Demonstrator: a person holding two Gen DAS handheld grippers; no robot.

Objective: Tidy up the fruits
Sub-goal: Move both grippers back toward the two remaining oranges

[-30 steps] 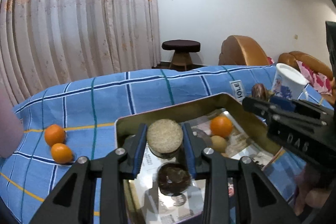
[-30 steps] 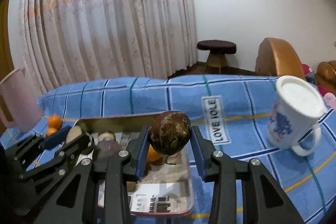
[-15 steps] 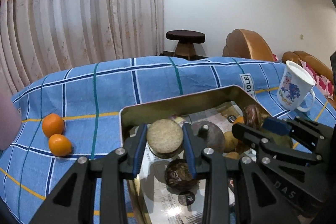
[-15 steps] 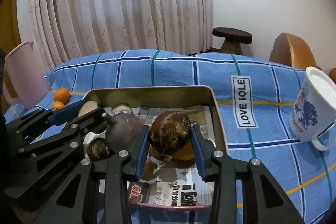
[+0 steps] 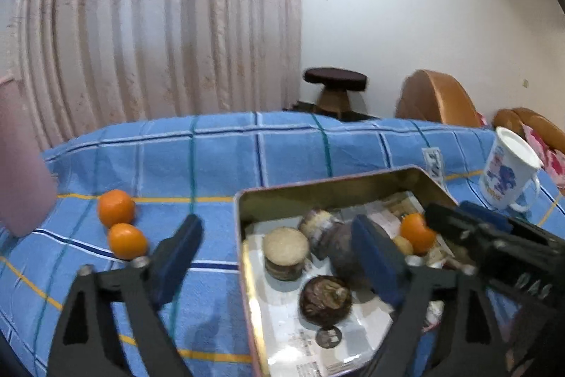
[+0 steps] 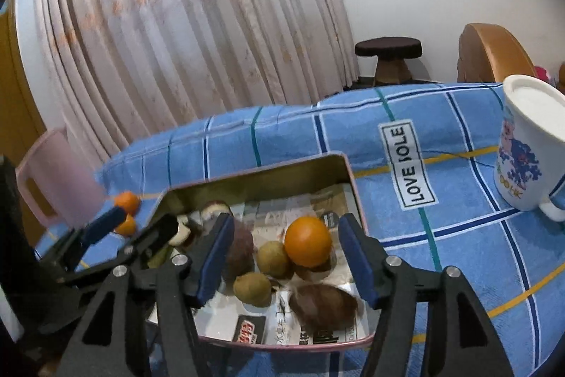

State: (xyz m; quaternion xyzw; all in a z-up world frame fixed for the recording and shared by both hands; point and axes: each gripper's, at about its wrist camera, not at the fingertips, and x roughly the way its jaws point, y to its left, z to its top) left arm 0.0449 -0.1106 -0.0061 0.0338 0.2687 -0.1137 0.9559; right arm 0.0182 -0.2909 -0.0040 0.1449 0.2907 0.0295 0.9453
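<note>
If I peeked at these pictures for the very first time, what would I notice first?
Probably the shiny gold metal tin on the blue checked cloth, lined with newspaper and full of fruit, with a bright round orange glowing in the middle. Right in front, the black right gripper with blue pads stands open over a brown, blurry fruit. Off to the left, two small oranges wait outside the tin.

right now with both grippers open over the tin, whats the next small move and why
Probably swing the left gripper toward the two oranges on the blue checked cloth. Both grippers' jaws have just been opening and neither presses on anything: the cut round piece and the brown fruit lie in the tin. Those oranges lie outside it, on the left gripper's side.
</note>
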